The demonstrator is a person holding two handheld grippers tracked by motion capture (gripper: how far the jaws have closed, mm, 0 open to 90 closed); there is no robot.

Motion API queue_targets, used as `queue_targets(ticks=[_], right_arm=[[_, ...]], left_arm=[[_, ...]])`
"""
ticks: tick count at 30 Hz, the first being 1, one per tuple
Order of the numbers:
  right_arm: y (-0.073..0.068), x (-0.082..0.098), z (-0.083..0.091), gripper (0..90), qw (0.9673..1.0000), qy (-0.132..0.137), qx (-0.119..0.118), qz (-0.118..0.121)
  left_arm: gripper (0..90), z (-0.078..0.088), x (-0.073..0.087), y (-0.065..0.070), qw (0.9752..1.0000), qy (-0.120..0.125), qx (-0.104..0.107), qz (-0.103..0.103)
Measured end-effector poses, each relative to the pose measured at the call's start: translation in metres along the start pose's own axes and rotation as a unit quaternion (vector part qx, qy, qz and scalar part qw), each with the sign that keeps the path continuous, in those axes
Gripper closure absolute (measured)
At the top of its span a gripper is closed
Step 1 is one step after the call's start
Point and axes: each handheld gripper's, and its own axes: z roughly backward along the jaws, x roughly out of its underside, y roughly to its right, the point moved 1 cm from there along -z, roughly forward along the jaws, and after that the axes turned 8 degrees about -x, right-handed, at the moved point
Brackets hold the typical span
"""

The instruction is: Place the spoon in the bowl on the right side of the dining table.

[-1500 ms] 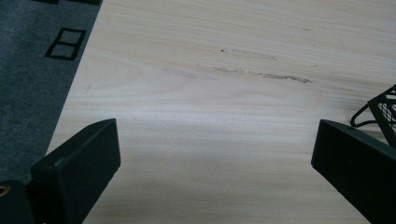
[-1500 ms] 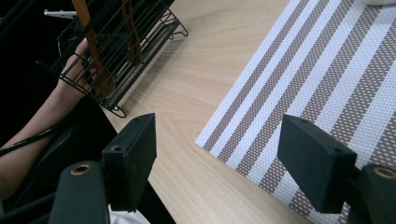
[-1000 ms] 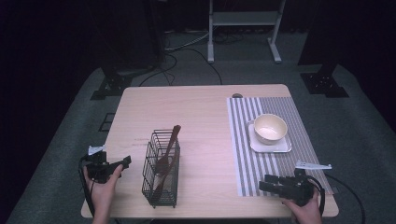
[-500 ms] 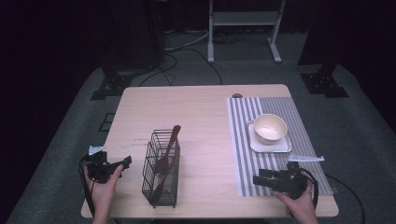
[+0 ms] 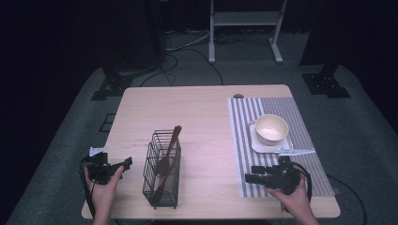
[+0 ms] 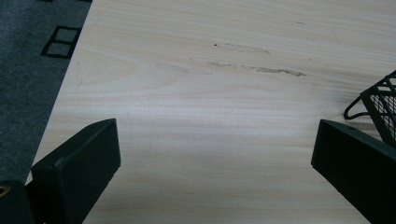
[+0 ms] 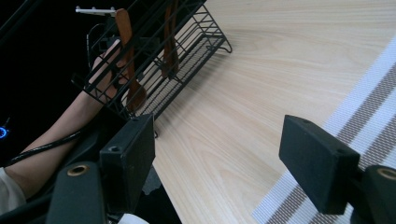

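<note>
A black wire basket (image 5: 162, 169) stands on the wooden table (image 5: 202, 117) with wooden utensils (image 5: 168, 153) leaning in it; the basket (image 7: 159, 56) and utensils (image 7: 127, 56) also appear in the right gripper view. My left gripper (image 5: 126, 163) is open at the table's front left edge, just left of the basket, with bare wood between its jaws (image 6: 210, 154). My right gripper (image 5: 249, 178) is open, low over the front edge of the striped placemat (image 5: 277, 140), pointing left toward the basket. A cream bowl (image 5: 271, 129) sits on a white square saucer (image 5: 267, 143).
A corner of the basket (image 6: 378, 102) shows at the right of the left gripper view. The other forearm (image 7: 56, 135) and cable lie beyond the basket. A small dark knob (image 5: 238, 96) sits at the table's far edge. Stands and cables are on the floor behind.
My right gripper has moved left along the front edge, from the placemat's right part toward its left edge. The left gripper has stayed put.
</note>
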Motion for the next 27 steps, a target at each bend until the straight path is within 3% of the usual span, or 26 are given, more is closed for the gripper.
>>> queue_targets(ticks=[12, 27], right_arm=[[-0.014, -0.022, -0.017, 25.7, 0.9991, -0.036, -0.005, 0.019], [-0.028, -0.039, -0.036, 25.7, 0.9979, -0.05, -0.034, 0.022]], left_arm=[[0.2, 0.0, 0.0, 0.0, 1.0, 0.001, 0.001, -0.001], [0.2, 0.0, -0.001, -0.001, 1.0, 0.001, 0.002, 0.001]])
